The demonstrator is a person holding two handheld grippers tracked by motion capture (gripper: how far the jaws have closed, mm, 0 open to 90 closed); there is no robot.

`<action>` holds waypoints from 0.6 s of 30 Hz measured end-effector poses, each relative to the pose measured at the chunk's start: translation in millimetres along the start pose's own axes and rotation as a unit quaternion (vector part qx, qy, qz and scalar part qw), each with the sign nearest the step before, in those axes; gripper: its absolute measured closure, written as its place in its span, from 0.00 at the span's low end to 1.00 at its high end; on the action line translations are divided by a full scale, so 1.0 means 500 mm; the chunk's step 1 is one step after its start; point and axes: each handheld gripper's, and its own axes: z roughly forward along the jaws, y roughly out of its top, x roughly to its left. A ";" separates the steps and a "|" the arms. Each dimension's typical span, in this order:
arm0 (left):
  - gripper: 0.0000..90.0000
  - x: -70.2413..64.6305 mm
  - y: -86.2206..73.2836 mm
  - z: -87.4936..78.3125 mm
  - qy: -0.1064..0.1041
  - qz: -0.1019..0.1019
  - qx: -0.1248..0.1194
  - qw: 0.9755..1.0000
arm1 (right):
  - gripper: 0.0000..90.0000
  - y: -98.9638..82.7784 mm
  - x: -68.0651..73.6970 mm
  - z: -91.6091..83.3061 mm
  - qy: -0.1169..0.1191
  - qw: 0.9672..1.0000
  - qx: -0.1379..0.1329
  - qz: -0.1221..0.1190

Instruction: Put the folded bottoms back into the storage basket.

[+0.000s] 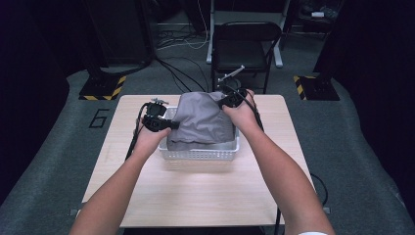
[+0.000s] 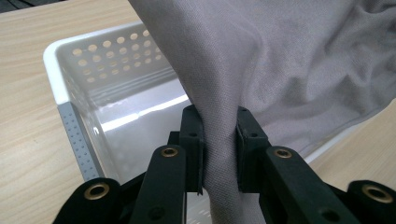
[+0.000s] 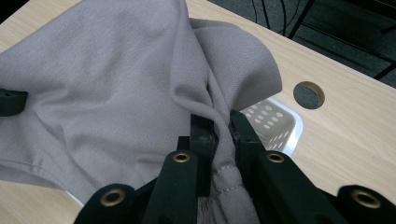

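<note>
A grey cloth (image 1: 203, 120) hangs over a white perforated basket (image 1: 200, 154) in the middle of the wooden table. My left gripper (image 1: 169, 125) holds the cloth's left side, level with the basket's left rim. In the left gripper view its jaws pinch a bunched fold of the cloth (image 2: 280, 60) above the basket (image 2: 74, 60). My right gripper (image 1: 226, 104) is at the cloth's far right corner. In the right gripper view its jaws are closed on a hemmed fold of the cloth (image 3: 107, 79), with a corner of the basket (image 3: 275, 123) showing beyond.
The basket sits on a light wooden table (image 1: 195, 196) with bare wood in front of it and on both sides. A round hole (image 3: 308, 94) is in the tabletop near the basket's corner. A black folding chair (image 1: 244, 49) stands beyond the table's far edge.
</note>
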 end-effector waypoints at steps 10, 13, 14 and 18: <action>0.85 0.012 0.001 0.004 0.005 -0.003 -0.003 1.000 | 0.91 0.001 0.002 0.012 0.000 1.000 0.002 0.001; 0.85 0.015 0.000 0.009 0.007 -0.005 0.000 1.000 | 0.91 0.001 0.002 0.017 -0.002 1.000 0.002 -0.001; 0.85 0.016 0.000 0.011 0.007 -0.004 0.000 1.000 | 0.91 0.001 0.003 0.019 -0.003 1.000 0.004 0.001; 0.85 0.016 -0.001 0.020 0.009 -0.007 0.008 1.000 | 0.91 -0.001 0.003 0.025 -0.007 1.000 0.006 -0.001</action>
